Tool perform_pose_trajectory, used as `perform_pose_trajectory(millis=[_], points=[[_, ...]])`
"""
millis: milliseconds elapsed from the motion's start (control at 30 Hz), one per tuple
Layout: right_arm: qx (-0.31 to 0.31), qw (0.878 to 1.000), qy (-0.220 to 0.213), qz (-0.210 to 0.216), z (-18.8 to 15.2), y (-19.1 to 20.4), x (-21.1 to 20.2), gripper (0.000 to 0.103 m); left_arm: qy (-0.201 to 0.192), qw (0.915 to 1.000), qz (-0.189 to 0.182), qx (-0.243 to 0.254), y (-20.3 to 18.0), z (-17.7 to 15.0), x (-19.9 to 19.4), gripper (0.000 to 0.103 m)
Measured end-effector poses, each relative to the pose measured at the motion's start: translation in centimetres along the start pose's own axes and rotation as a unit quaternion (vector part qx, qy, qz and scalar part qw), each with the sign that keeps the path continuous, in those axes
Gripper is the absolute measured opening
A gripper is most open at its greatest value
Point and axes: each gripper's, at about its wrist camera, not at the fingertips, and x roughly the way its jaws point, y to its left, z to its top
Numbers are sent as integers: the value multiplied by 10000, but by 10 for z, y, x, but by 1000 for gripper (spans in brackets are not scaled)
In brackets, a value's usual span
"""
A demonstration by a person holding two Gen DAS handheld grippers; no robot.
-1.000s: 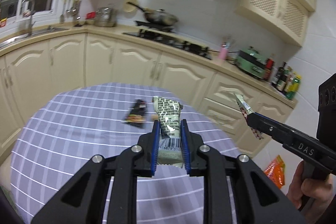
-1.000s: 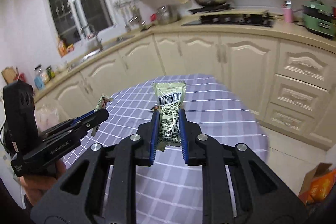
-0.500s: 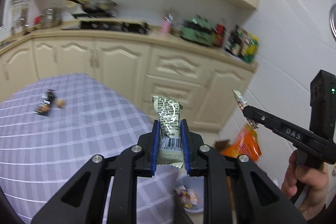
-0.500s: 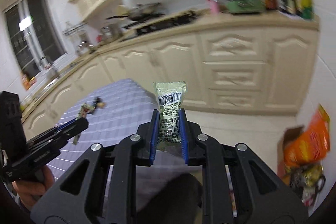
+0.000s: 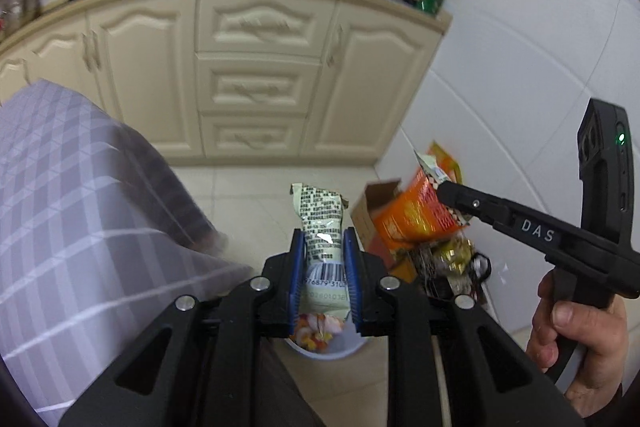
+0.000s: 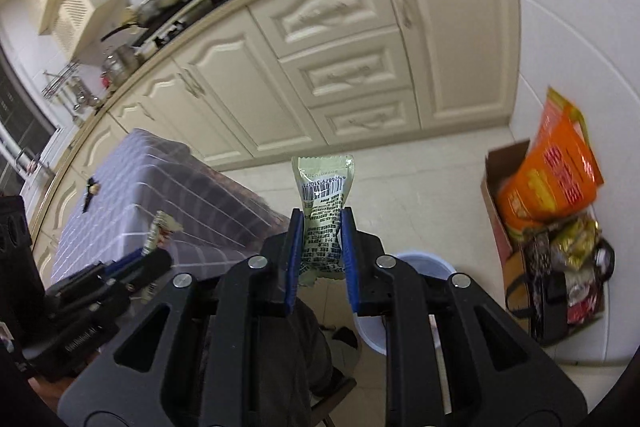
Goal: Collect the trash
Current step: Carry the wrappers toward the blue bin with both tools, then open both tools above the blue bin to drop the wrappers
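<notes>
In the left wrist view my left gripper (image 5: 323, 241) is shut on a pale green snack wrapper (image 5: 322, 207) with a barcode. It hangs above a pale blue trash bin (image 5: 340, 353) on the floor, which has colourful scraps inside. My right gripper (image 5: 440, 187) comes in from the right, held by a hand (image 5: 576, 331), shut on a second wrapper (image 5: 426, 163). In the right wrist view my right gripper (image 6: 322, 223) grips that pale green wrapper (image 6: 322, 183), with the bin (image 6: 426, 265) partly hidden behind its right finger. The left gripper (image 6: 150, 253) shows at lower left. A dark wrapper (image 6: 89, 193) lies on the table.
A round table with a lilac checked cloth (image 6: 160, 187) stands to the left. A cardboard box (image 6: 494, 195) with an orange bag (image 6: 552, 179) and a black bag of packets (image 6: 568, 267) sit by the white wall on the right. Cream cabinets (image 5: 256, 83) stand behind.
Both grippers have swung off the table to the right and dipped down toward the floor bin. Each still grips its wrapper. The table has slid to the left of both views.
</notes>
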Motion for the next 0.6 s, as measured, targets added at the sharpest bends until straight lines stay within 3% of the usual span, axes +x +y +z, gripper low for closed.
perform_pose_trajectory(millis=[333, 433, 467, 500, 533, 567, 600], points=[[695, 9958, 582, -119, -21, -58, 51, 19, 1231, 9916, -368, -156, -3, -23, 114, 19], [887, 9923, 851, -145, -29, -73, 75, 25, 1454, 9878, -514, -204, -3, -28, 134, 22], [983, 9908, 918, -135, -31, -79, 80, 50, 1527, 9874, -373, -169, -3, -30, 141, 35], [1089, 9893, 957, -186, -34, -84, 85, 68, 1549, 9872, -329, -198, -2, -32, 144, 57], [1156, 9883, 956, -258, -36, -89, 87, 77, 1517, 9876, -319, -253, -1, -32, 143, 67], [1198, 9875, 979, -289, -39, -92, 88, 77, 1399, 9894, -252, -306, 2, -33, 138, 80], [1265, 9867, 980, -271, -41, -95, 88, 77, 1347, 9902, -202, -298, 2, -32, 135, 84]])
